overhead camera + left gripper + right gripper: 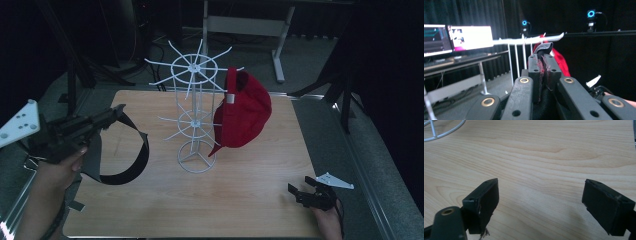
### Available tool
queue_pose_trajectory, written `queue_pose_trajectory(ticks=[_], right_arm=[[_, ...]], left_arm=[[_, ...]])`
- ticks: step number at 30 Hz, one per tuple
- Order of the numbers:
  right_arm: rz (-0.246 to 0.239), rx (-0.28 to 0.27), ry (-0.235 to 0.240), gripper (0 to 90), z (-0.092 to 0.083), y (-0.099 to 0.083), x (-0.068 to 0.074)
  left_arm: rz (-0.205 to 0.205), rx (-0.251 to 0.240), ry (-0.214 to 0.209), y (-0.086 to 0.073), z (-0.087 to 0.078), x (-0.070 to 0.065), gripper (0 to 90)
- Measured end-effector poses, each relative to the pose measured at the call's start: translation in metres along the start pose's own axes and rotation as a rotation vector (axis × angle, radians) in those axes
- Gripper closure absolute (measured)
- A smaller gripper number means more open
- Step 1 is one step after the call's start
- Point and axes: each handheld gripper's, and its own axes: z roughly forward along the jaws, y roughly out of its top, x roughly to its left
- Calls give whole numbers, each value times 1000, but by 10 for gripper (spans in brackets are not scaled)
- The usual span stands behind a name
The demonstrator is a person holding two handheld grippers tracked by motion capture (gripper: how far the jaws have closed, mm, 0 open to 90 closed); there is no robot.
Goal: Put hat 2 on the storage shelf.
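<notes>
1. Black cap (125,155) first, since it's the thing in hand: your left gripper (114,114) is clamped tight on it at the rim. In the left gripper view the pads (535,72) are pinched together with a fold of dark fabric (544,48) poking out above them. The rest of the cap droops below the gripper, its brim curving down over the left part of the wooden table (250,200).

2. Your right gripper (300,192) sits low at the near right corner of the table, jaws spread wide with bare wood between them in the right gripper view. It's holding nothing and is well apart from the action.

3. Now the bit that matters: the white wire rack (196,112) stands mid-table, to the right of the left gripper and a bit further from you. Its free top prongs (162,64) stick out toward the left side, above gripper height as far as I can tell.

4. Furthest off, the red cap (243,112) already hangs on the rack's right side.

5. My read: the left hand is way nearer, so carry the cap up and rightward to a left-facing prong. Watch the dangling brim doesn't snag the lower tier (172,120).
</notes>
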Motion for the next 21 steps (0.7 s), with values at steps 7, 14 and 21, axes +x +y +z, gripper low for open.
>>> queue_pose_trajectory(ticks=[7,14,21], right_arm=[[-1,2,-2,140,0,0,0],[3,2,0,140,0,0,0],[2,3,-1,140,0,0,0]], left_arm=[[40,-18,-32,20,10,-7,865],[58,16,-55,31,33,-15,865],[70,8,-95,41,49,-23,865]])
